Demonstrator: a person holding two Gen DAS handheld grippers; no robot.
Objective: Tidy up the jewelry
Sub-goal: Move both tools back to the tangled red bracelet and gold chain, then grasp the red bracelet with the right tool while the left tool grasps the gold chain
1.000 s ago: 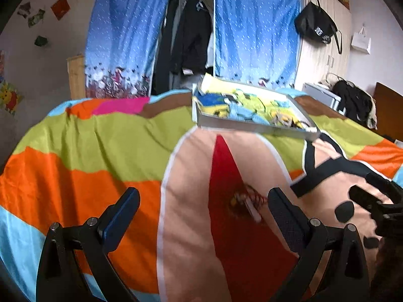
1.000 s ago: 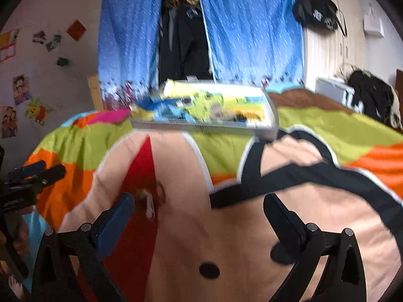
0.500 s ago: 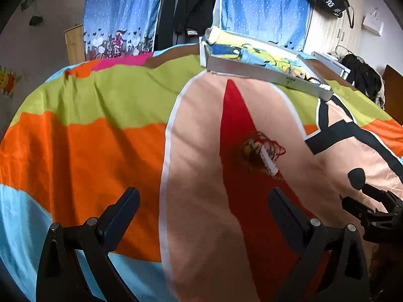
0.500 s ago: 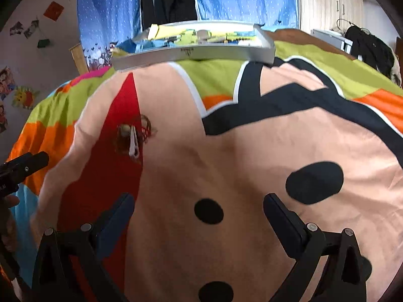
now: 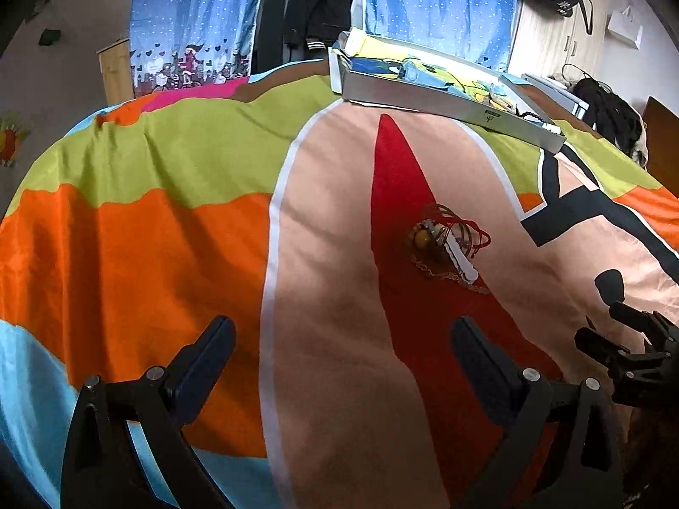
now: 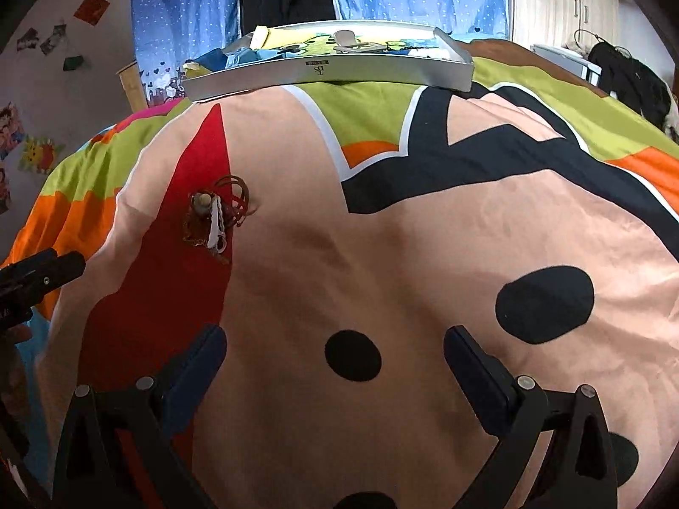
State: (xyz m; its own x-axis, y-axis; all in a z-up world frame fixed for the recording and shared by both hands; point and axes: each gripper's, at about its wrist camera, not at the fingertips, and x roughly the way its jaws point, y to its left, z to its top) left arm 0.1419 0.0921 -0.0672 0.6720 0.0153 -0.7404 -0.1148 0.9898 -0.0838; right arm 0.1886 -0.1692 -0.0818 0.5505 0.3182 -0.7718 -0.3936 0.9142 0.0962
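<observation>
A little pile of jewelry [image 5: 447, 250] is lying on the red stripe of the bright bedspread [image 5: 169, 233]. Red cords, a yellow bead, a thin gold chain and a long white clip are all tangled together in it.

The left gripper [image 5: 341, 360] is hanging over the bed with its two fingers spread wide, and it is holding nothing. The pile is sitting ahead of these fingers and a bit toward the right finger, not yet between them. The white clip is lying slanted, running from far-left to near-right.

The right gripper [image 6: 335, 367] is also spread wide and empty. From its fingers the pile [image 6: 216, 220] is lying far off to the left, past the left finger. So the left gripper looks like the nearer one, and it is probably the one to reach forward for the pile.

The grey tray [image 6: 331, 72] is waiting farther ahead, well beyond the pile, with some things already in it.
</observation>
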